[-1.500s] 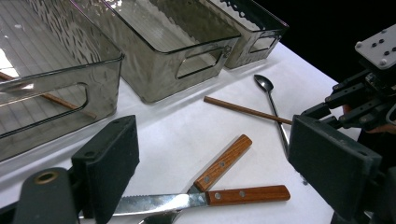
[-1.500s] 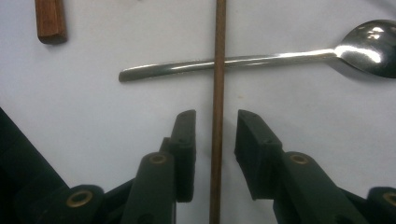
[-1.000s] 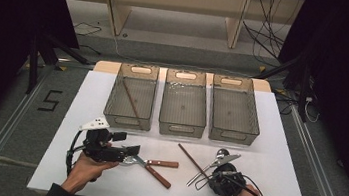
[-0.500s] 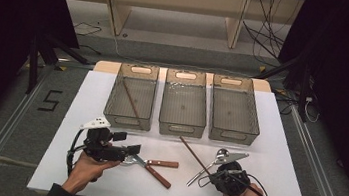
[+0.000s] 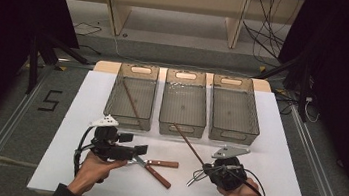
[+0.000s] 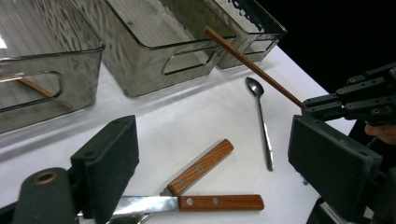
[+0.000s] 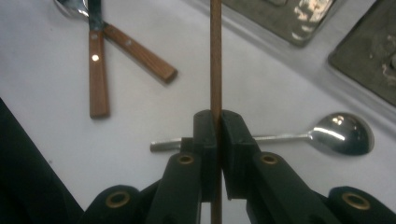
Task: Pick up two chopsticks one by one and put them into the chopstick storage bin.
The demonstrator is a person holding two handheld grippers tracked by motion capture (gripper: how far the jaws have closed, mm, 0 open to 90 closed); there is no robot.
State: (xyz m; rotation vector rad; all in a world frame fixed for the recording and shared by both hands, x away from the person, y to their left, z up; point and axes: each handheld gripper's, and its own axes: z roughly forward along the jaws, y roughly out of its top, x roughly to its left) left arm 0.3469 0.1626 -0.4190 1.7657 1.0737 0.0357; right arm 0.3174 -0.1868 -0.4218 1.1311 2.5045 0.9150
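Right gripper point(image 7: 217, 133) clenched on a brown chopstick point(image 7: 215, 56), stick slanting up from its jaws toward the middle bin point(image 5: 184, 107), lifted off the tabletop point(image 5: 276, 156), left gripper point(image 6: 210, 158) released above two wooden-handled knives point(image 6: 201, 168).

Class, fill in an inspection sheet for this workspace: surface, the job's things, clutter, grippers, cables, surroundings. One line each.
Surface: white table top, no spills seen.
Job's things: brown chopstick clamped in the right gripper, tilted up toward the middle bin; another chopstick lies in the left bin; right bin looks empty.
Clutter: two wooden-handled knives crossed on the table; a spoon beside them.
Grippers: left gripper open, over the knife blades; right gripper shut on the chopstick.
Cables: one trails from each gripper; more lie on the floor behind.
Surroundings: shelf unit behind, dark curtains at the sides.
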